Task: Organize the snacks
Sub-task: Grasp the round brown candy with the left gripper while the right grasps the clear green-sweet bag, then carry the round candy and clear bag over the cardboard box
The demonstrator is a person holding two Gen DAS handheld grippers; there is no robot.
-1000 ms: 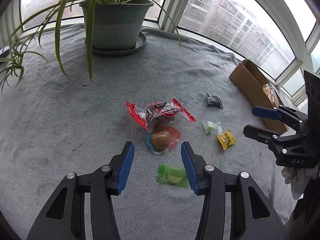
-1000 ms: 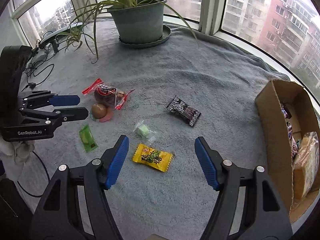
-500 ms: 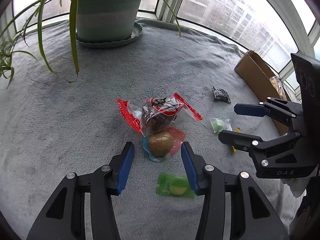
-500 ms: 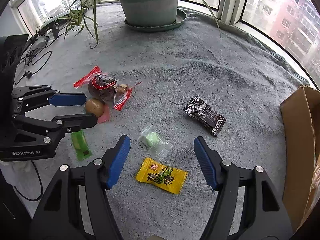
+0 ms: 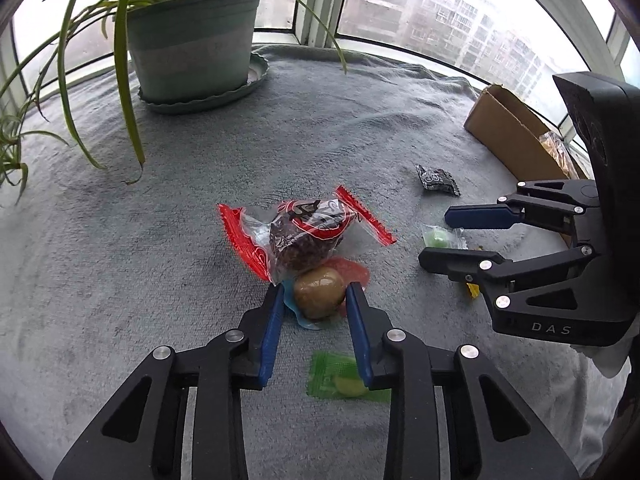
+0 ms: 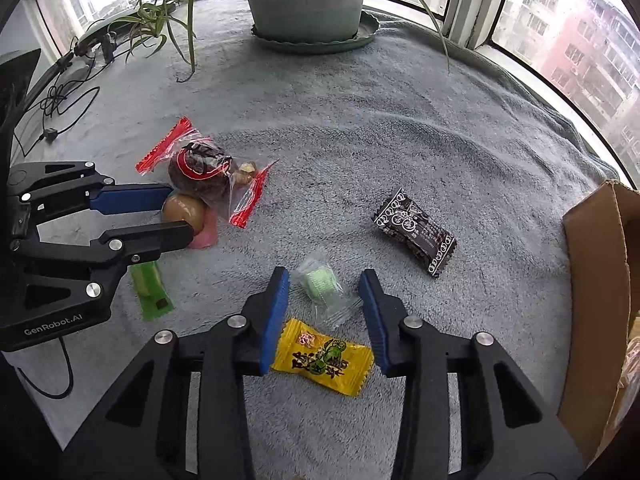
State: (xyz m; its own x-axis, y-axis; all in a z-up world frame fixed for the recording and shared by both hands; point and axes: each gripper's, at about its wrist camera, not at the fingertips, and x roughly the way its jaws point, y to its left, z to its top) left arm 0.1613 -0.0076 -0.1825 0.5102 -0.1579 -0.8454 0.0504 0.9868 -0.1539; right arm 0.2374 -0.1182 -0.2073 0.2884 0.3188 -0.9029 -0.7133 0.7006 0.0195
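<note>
two claws over scattered snacks on a grey blanket-covered worktop

the left claw sits narrowed around a brown round snack in a pink and blue wrapper, its pads just beside it; whether they press it i cannot tell. a red-edged bag with a dark cake lies touching behind, a green sachet below. the right claw stands part open, flanking a clear packet with a pale green sweet, apart from it. a yellow candy lies nearer the camera, a black wrapper to the right, near the cardboard box. a potted plant stands at the back.
</note>
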